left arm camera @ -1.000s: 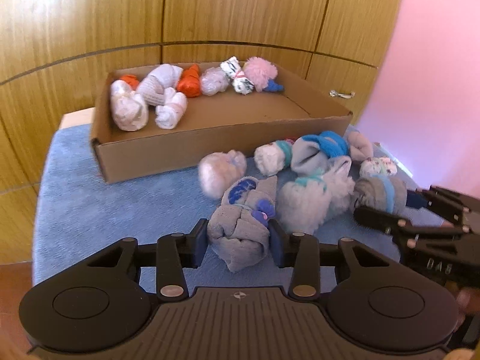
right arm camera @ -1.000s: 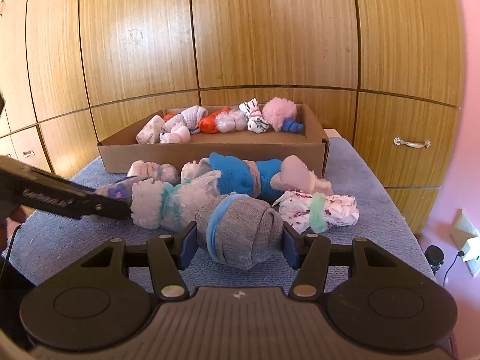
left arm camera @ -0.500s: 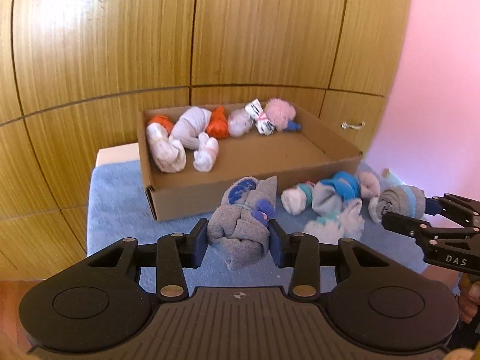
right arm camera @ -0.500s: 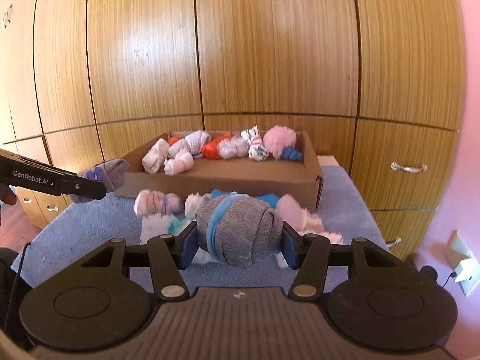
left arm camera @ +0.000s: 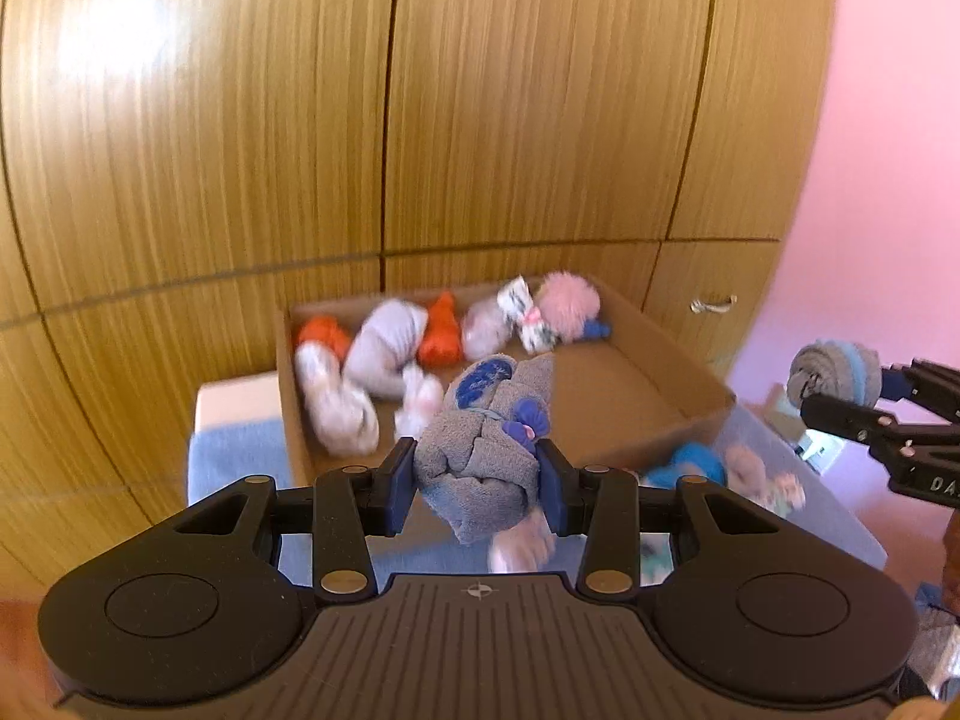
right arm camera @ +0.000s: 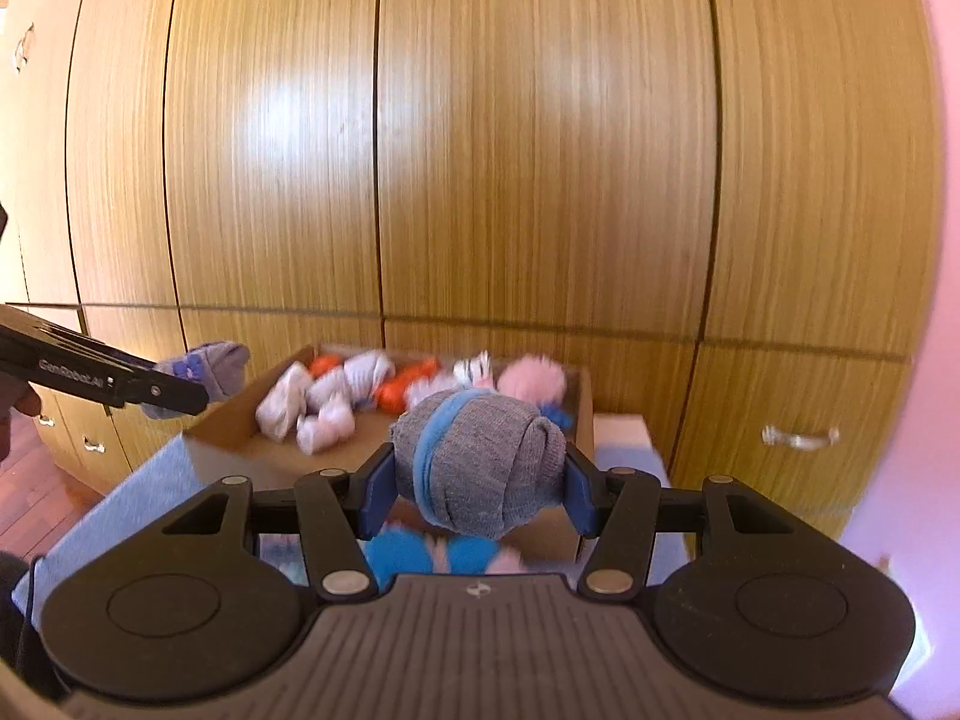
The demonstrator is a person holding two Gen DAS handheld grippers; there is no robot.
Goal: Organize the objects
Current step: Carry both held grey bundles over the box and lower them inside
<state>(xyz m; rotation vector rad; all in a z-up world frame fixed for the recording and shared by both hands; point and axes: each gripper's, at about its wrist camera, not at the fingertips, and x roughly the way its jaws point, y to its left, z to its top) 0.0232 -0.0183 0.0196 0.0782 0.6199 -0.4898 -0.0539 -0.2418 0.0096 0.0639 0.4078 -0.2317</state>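
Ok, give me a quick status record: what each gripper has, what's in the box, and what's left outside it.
left gripper: shut on grey sock bundle with purple bow
right gripper: shut on grey sock roll with blue band
cardboard box: open, sock bundles along its far and left sides, near right part bare
outside box: blue bundle and a few blurred ones on blue cloth

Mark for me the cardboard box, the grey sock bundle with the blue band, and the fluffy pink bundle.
cardboard box [left arm camera: 654,396]: left wrist view, bare floor inside the box.
grey sock bundle with the blue band [right arm camera: 480,462]: right wrist view, middle of the roll, between the pads.
fluffy pink bundle [left arm camera: 567,303]: left wrist view, its fuzzy top.
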